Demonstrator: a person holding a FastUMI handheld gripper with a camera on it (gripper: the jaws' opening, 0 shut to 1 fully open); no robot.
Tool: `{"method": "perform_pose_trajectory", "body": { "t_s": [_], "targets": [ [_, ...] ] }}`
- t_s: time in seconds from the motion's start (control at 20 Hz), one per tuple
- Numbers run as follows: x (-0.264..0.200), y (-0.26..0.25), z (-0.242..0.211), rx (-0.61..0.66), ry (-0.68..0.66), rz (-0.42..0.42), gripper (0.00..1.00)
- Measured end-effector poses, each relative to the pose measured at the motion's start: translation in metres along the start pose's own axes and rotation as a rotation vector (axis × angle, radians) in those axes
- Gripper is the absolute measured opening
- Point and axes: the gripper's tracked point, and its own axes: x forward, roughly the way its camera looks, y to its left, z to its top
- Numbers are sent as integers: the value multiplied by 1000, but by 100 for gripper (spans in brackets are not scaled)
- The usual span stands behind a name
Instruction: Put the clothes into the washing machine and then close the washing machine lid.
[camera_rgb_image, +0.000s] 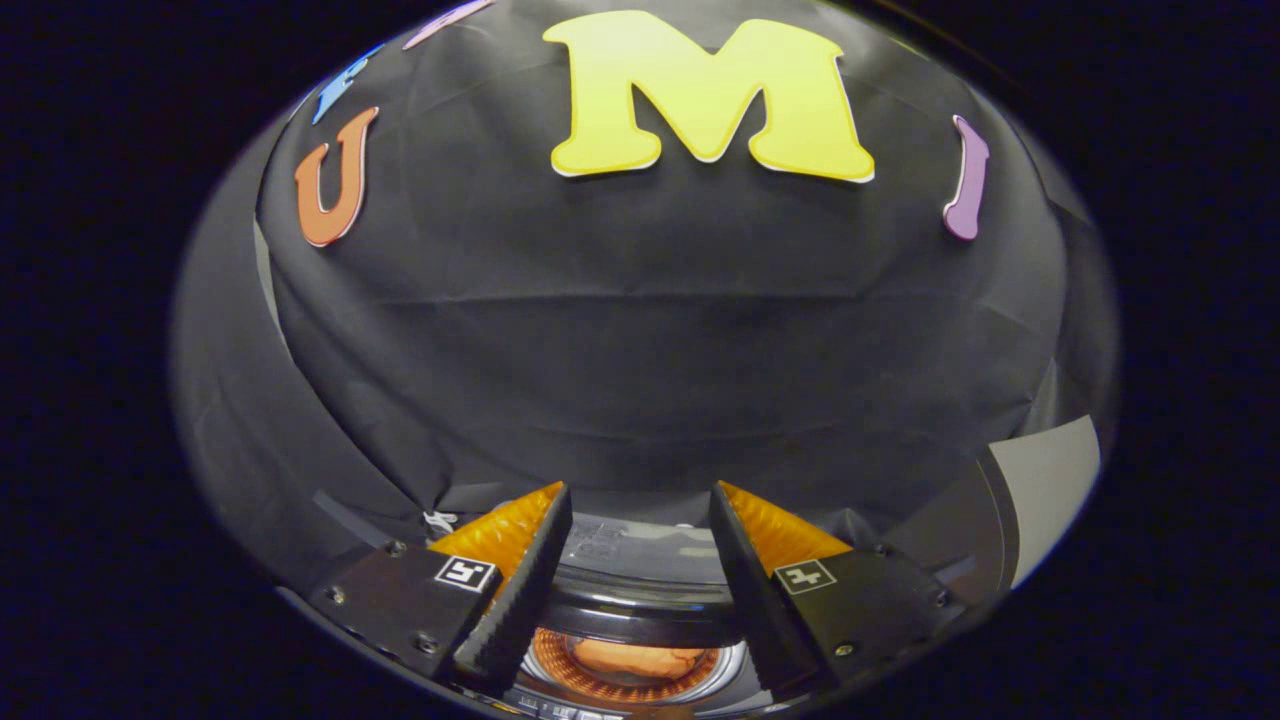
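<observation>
The hand-held gripper (640, 560) is spread, with a clear gap between its two fingers and nothing held in them. Below and between the fingers sits the small washing machine with a glossy dark round top (640, 585). Its circular drum opening (630, 662) lies low between the fingertips, and an orange-lit ribbed inner wall is visible there. A soft orange-pink bundle of cloth (640, 658) rests inside that drum, directly under the gap between the fingers. Beyond the machine, straight ahead of the fingers, hangs the black cloth wall of the booth (640, 340).

Judged from this arrangement, the clothes are already loaded and the step in hand is closing the lid. The transparent curved panel (635, 545) just ahead of the fingers may be that lid, but this cannot be confirmed.

Recommended procedure:
- Confirm that no cloth overhangs the drum rim before closing.
- Bring one finger against the lid's free edge and push rather than pinch.
- Follow the hinge arc smoothly and keep the fingers clear of the opening.
- Press down until the lid seats flat on the rim.
</observation>
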Motion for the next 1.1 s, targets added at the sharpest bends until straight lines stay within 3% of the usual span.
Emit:
{"method": "perform_pose_trajectory", "body": {
  "t_s": [0.35,0.65,1.1],
  "targets": [
    [0,1,-2,5,44,2,87],
    [-1,-1,-10,-45,243,18,87],
    [-4,-1,-4,-124,283,6,87]
  ]
}}
